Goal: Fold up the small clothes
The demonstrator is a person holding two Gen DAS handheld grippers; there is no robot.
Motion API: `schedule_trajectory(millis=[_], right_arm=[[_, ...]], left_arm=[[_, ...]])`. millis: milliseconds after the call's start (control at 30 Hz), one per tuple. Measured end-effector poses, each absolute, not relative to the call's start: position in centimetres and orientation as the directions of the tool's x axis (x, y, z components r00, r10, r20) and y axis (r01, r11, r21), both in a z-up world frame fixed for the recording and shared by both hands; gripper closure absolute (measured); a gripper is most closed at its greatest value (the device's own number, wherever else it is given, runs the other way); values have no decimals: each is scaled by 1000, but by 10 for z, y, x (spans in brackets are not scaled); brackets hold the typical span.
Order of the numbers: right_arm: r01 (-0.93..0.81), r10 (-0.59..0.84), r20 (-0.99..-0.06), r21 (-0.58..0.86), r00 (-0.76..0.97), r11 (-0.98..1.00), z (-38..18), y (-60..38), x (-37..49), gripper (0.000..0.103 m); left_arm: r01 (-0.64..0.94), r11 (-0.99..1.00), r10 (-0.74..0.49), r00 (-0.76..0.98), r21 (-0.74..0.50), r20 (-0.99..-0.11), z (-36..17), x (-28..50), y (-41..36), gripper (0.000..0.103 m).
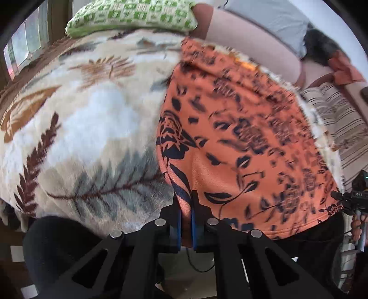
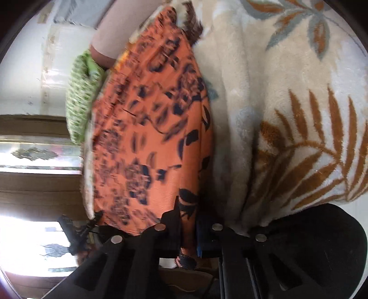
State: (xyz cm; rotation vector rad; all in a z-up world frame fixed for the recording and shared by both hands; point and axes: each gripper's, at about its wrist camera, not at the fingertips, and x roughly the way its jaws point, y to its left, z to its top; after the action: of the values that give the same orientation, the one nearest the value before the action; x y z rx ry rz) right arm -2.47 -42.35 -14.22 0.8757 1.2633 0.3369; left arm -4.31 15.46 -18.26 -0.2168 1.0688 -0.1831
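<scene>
An orange garment with a dark floral print lies spread on a cream leaf-patterned blanket. My left gripper is shut on the garment's near left corner, with cloth pinched between the blue pads. My right gripper is shut on another near corner of the same garment, and a fold of cloth hangs down between its fingers. The right gripper also shows at the garment's right corner in the left wrist view. The left gripper shows at the far corner in the right wrist view. The garment looks blurred.
A green-and-white patterned pillow lies at the far end of the blanket. A person's bare arm rests beside the garment's far edge. A striped cloth lies to the right. A dark rounded object sits below the blanket's near edge.
</scene>
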Motion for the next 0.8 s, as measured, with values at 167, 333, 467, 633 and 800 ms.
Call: schedule_trajectory(millis=[167, 333, 467, 633, 800], right_arm=[[168, 729, -563, 821, 388, 545, -122, -434, -18, 95], [119, 782, -424, 900, 457, 419, -107, -441, 9, 95], [14, 787, -325, 927, 525, 374, -68, -449, 80, 95], [-21, 704, -308, 909, 641, 416, -38, -465, 199, 95], [237, 510, -583, 772, 633, 589, -101, -470, 272, 22]], left_arm=[[65, 941, -319, 505, -333, -802, -157, -35, 159, 97], [111, 915, -382, 552, -388, -741, -115, 8, 157, 97], [153, 898, -415, 609, -413, -677, -72, 85, 153, 97], [85, 910, -349, 685, -406, -639, -54, 217, 144, 92], [-60, 964, -167, 617, -257, -769, -123, 305, 136, 48]])
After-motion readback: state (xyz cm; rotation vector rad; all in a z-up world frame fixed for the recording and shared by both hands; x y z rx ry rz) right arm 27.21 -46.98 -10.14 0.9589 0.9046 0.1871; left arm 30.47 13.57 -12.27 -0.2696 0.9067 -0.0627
